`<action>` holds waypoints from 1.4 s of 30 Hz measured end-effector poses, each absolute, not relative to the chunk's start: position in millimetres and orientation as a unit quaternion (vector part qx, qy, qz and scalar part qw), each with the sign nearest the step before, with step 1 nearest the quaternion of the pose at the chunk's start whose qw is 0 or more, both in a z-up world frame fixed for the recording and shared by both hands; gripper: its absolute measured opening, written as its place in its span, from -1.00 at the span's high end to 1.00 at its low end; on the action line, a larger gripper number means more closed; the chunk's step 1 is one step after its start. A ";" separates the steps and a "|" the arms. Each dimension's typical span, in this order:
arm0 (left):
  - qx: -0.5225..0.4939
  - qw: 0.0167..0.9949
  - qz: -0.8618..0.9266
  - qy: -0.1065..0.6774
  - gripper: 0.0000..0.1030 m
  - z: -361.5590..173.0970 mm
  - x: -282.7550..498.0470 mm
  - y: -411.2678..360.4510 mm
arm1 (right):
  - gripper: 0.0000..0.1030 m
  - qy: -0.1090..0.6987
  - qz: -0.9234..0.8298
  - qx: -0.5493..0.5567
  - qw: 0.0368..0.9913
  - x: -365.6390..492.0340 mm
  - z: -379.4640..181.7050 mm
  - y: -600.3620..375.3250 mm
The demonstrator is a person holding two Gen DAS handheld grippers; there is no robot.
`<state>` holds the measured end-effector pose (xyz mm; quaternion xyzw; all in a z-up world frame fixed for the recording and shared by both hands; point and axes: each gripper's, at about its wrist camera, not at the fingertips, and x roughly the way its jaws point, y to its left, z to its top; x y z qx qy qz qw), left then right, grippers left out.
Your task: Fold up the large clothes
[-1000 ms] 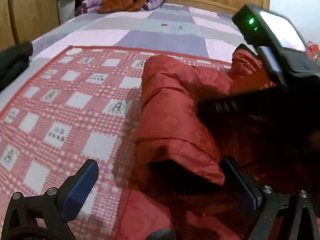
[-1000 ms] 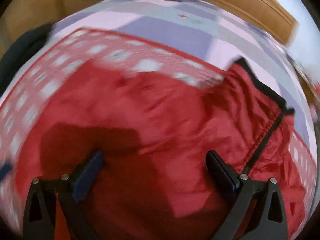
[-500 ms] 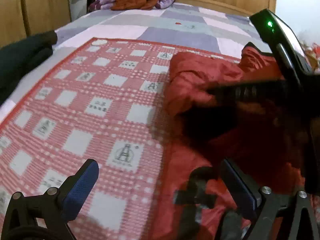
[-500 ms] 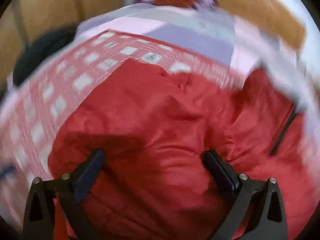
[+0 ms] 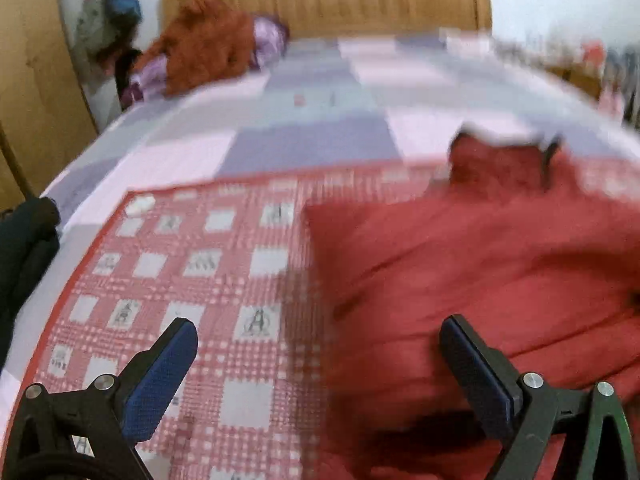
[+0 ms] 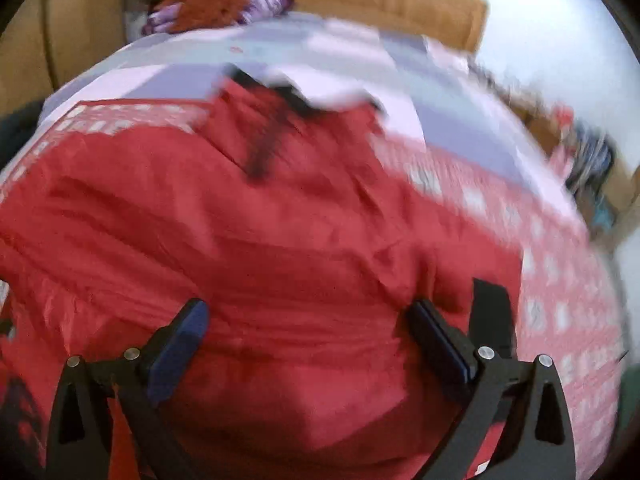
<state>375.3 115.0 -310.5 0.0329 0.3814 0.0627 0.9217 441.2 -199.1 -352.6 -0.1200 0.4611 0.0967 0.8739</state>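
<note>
Both my tongs, left tongs [image 5: 316,364] and right tongs [image 6: 308,344], hang released above the red jacket [image 6: 280,248], spread flat on the bed [image 5: 304,136] for folding.

Hand-held grippers: you hold two, the left hand-held gripper [image 5: 316,364] and the right hand-held gripper [image 6: 308,344], each with two spread fingers.
Red jackets: one red jacket [image 6: 280,248] before you.
Checked cloths: one red checked cloth [image 5: 192,280].
Beds: one bed [image 5: 312,120].
Clothes piles: one clothes pile [image 5: 208,48] by your headboard [image 5: 360,0].
Dark garments: one dark garment [image 5: 24,248] at your left.
</note>
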 end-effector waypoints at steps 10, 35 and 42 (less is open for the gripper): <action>0.032 0.905 0.088 0.416 -1.00 -332.1 378.1 116.8 | -0.96 0.462 0.048 -0.044 0.884 440.1 -347.3 -308.3; 0.018 0.878 0.090 0.471 -1.00 -372.9 430.2 106.3 | -0.97 0.483 0.092 0.044 0.869 433.8 -380.3 -322.0; 0.028 0.905 0.085 0.417 -0.98 -333.6 401.9 109.6 | -0.97 0.420 0.075 0.017 0.905 413.6 -333.2 -321.8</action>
